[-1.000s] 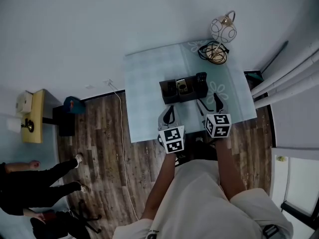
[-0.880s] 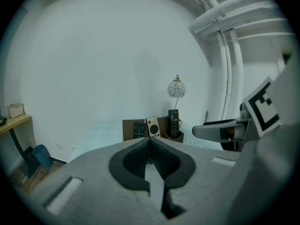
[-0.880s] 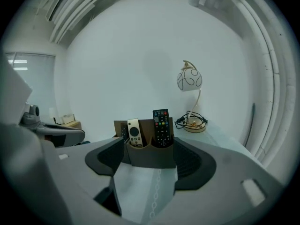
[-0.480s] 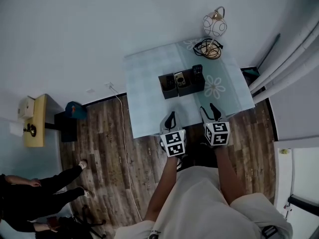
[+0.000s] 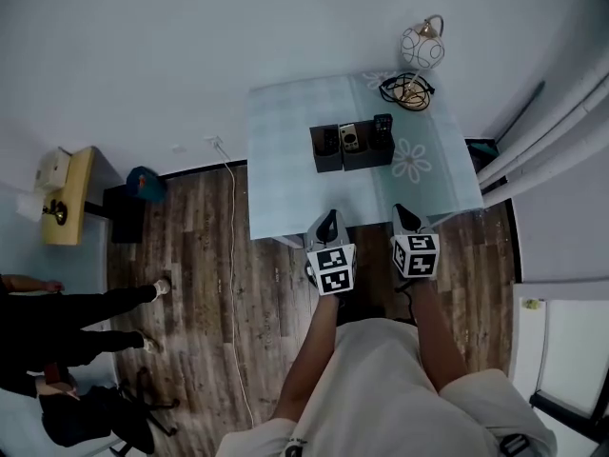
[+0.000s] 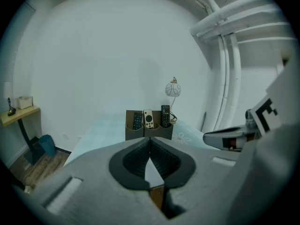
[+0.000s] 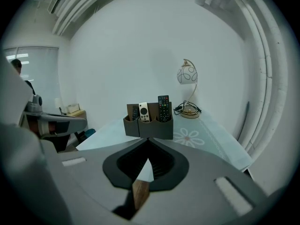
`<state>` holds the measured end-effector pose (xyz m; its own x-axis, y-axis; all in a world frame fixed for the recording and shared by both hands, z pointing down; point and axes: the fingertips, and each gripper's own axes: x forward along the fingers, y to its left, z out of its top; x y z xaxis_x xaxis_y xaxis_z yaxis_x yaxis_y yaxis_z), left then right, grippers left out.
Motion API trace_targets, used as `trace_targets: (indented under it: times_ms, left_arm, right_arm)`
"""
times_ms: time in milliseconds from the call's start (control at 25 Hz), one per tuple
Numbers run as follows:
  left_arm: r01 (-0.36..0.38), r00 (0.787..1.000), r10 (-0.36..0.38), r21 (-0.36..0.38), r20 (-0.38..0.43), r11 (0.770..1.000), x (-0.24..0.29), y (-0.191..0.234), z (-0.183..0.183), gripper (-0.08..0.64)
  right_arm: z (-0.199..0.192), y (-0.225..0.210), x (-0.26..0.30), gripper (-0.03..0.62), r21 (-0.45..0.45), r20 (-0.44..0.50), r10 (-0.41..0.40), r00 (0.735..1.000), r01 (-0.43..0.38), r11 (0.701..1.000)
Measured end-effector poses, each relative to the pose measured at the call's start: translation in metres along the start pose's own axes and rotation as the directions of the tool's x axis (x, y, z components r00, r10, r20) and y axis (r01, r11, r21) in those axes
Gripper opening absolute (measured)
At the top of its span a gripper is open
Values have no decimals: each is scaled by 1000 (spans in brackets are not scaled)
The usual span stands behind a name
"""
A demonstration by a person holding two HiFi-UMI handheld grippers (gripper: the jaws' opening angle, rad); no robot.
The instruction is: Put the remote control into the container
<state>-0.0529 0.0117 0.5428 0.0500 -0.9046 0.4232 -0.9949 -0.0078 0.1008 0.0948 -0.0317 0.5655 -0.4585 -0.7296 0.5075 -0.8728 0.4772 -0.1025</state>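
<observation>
Remote control (image 7: 163,108) stands in container (image 7: 150,128), far beyond just-closed, empty right fingers (image 7: 187,182).

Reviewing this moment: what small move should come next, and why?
Probably just rest both grippers and stop. Three remotes already stand in the container, and the table shows no other remote. The left gripper and the right gripper, whose jaws have just closed, are shut on nothing at the table's near edge.

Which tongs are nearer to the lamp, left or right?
Right. The right tongs, just closed on nothing, hang at the table's near edge on the lamp's side; the left tongs are beside them, farther across.
</observation>
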Motion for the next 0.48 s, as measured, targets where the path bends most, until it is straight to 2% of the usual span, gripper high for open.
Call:
trace_targets:
  times_ms: [280,480]
  left_arm:
    - [-16,1000,16,0,-19,1000,-22,-14,-19,5]
    - [-16,1000,16,7,-19,1000,-28,-20,-23,5]
  right_arm:
    - [-17,3,-25,2,27,-25,44,999,-44,999]
    - [-19,4,-36,2,14,-21,61,998,-61,998]
